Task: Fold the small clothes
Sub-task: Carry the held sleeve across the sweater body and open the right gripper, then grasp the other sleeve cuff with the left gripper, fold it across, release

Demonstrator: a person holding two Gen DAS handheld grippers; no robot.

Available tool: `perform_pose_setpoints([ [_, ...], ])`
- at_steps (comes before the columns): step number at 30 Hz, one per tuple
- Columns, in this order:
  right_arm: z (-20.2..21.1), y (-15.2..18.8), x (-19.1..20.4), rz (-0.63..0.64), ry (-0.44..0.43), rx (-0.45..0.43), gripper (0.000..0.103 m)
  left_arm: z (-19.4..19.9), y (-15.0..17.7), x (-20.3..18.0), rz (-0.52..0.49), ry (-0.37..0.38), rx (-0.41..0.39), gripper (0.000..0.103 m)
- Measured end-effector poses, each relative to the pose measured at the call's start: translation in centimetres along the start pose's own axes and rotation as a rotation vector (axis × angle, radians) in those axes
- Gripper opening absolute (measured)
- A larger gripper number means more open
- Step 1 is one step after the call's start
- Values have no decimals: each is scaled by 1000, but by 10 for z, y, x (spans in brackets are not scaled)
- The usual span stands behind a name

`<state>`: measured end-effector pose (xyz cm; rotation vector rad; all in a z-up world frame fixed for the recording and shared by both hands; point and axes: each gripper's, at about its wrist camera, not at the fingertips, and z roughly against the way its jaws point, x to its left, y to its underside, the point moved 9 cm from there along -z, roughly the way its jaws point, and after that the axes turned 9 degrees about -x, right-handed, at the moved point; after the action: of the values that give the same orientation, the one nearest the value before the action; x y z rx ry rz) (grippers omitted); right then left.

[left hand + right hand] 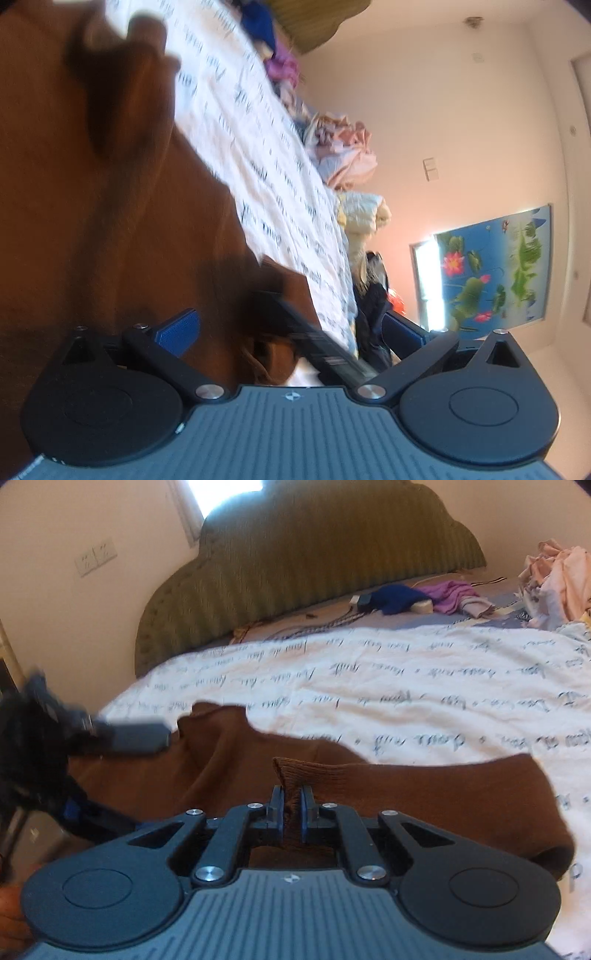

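A brown knit garment (424,797) lies spread on the white script-printed bedsheet (369,686). My right gripper (291,805) is shut on a ribbed edge of the brown garment and pinches a raised fold of it. My left gripper (291,328) is open, its blue pads wide apart, tilted sideways over the brown garment (110,221). It also shows blurred at the left of the right wrist view (74,738), close above the garment's left part.
A green padded headboard (332,554) stands at the far end of the bed. A blue cloth (399,598), a purple cloth (450,594) and a pink clothes pile (557,579) lie at the far right. A flower poster (491,269) hangs on the wall.
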<state>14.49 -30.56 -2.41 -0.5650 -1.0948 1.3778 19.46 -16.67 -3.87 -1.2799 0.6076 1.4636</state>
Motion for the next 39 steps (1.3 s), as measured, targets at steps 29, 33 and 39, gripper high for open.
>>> perform_pose_setpoints([
  [29, 117, -3, -112, 23, 262, -110, 103, -69, 10, 13, -195, -346, 51, 3],
  [33, 110, -16, -125, -60, 230, -105, 103, -30, -11, -10, -332, -326, -40, 3],
  [39, 112, -29, -130, -224, 153, -135, 103, 58, -47, -21, -398, -332, -119, 3],
])
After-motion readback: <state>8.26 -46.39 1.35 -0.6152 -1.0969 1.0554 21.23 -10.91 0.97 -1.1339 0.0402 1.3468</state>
